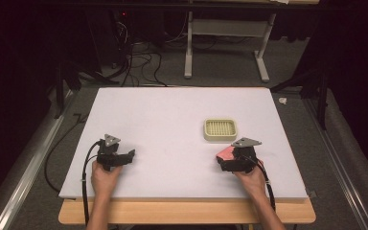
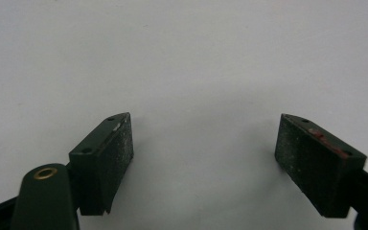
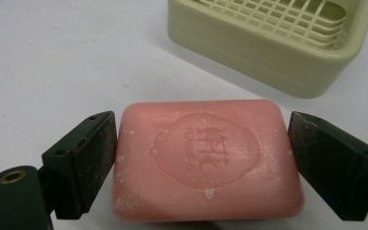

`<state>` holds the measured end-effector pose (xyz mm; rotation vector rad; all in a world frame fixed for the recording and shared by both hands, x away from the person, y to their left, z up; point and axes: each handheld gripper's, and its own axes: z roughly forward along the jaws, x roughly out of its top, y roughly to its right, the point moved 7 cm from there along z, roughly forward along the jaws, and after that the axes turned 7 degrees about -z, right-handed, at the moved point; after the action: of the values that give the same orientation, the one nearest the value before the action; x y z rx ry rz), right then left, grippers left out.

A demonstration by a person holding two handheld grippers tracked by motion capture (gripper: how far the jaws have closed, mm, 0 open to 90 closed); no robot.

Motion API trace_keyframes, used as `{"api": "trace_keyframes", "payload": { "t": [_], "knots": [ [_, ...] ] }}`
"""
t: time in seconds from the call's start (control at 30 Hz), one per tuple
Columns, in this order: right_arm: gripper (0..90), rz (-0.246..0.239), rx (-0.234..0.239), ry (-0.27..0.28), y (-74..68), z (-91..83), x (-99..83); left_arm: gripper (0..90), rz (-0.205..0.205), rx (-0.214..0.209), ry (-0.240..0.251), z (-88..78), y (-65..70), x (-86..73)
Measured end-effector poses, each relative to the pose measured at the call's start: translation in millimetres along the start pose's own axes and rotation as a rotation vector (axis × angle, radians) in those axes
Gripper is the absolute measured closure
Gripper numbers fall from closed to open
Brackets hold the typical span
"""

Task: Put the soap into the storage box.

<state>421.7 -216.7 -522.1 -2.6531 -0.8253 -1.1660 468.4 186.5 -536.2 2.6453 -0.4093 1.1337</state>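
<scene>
A pink soap bar (image 3: 206, 163) with a stamped emblem lies between the jaws of my right gripper (image 3: 201, 129), which is shut on its two short ends. In the high view the soap bar (image 1: 224, 153) shows at the tip of the right gripper (image 1: 222, 161), near the front right of the white board (image 1: 163, 120). A pale green soap dish (image 1: 220, 138) with a grid insert stands just beyond it, empty. From the right gripper view the soap dish (image 3: 249, 52) is close ahead and to the right. My left gripper (image 1: 130, 155) rests at the front left, open, its jaws (image 2: 203, 129) wide apart over bare white surface.
The white board sits on a wooden table (image 1: 187, 213) whose front edge shows below my hands. Metal rails (image 1: 38, 148) run along both sides. Cables (image 1: 139, 62) and a table frame (image 1: 225, 43) lie on the floor beyond the far edge.
</scene>
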Motion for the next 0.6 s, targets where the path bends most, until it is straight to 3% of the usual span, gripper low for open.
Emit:
{"api": "trace_keyframes", "payload": {
  "t": [0.6],
  "knots": [
    [13.3, 0.009, 0.016, -0.028, -0.3, 7.9, -6.8, 21.5, 0.000, 0.000, 0.000, 0.0, 0.0, 0.0]
  ]
}}
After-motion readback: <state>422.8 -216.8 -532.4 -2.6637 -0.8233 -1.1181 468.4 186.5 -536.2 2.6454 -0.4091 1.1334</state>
